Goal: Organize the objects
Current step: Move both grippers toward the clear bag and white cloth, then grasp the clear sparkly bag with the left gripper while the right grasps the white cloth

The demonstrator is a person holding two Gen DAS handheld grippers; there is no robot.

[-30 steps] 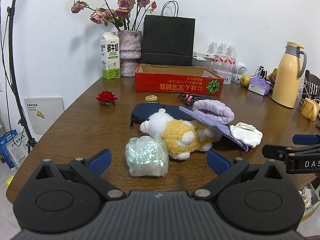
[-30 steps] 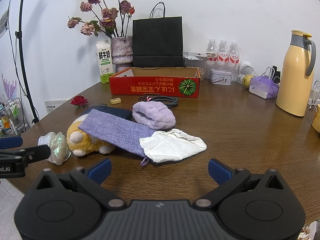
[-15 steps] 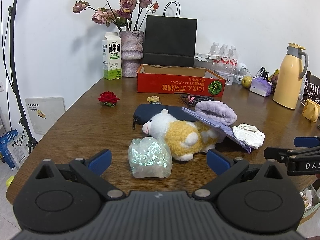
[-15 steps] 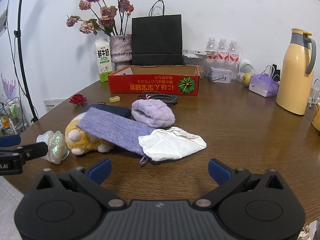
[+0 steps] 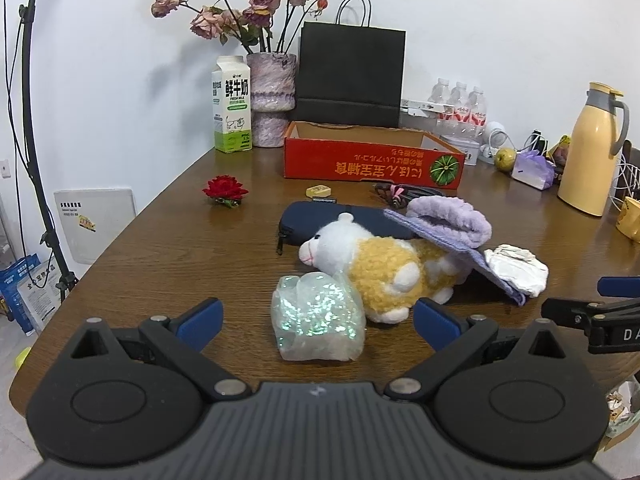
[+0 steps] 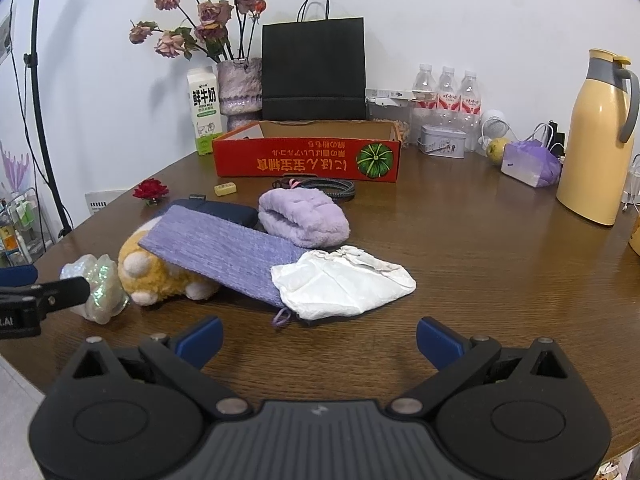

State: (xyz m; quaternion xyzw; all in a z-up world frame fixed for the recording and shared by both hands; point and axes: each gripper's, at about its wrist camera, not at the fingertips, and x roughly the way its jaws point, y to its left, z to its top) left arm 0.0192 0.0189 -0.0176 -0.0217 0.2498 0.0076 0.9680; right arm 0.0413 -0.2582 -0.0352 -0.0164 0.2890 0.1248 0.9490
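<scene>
Currently spread wide and empty: left gripper [image 5: 318, 320], blue fingers [image 5: 200, 316] straddling a shiny crinkled bag [image 5: 318, 336] without touching it. Likewise wide apart and holding nothing: right gripper [image 6: 319, 338], facing a white bag [image 6: 344, 284] but short of it. Both low over the tabletop [image 5: 180, 248], well in front of the red box [image 5: 372, 164].

Further toward the red box, a tangled heap: shiny bag pressed against a plush toy [image 5: 380, 268]; purple pouch [image 6: 220, 256] draped over the toy's back and reaching the white bag; fluffy purple roll [image 6: 304, 216] and dark case [image 5: 320, 220] touching behind. Nearer the red box, a cable [image 6: 320, 190] and a small yellow block [image 5: 319, 191]. Red box open-topped, probably the place to put things.

Likely trouble:
- Closing on the shiny bag could squash it flat or let the slick film slide out; could also nudge the toy.
- Lifting the toy would probably drag the pouch along and tip the white bag aside.
- Pinching the white bag may catch the pouch's cord loop lying just beside it.
- Reaching across together risks knocking one gripper into the other, being close side by side.
- Pushing anything away from the red box risks a fall, with the tabletop edge near.
</scene>
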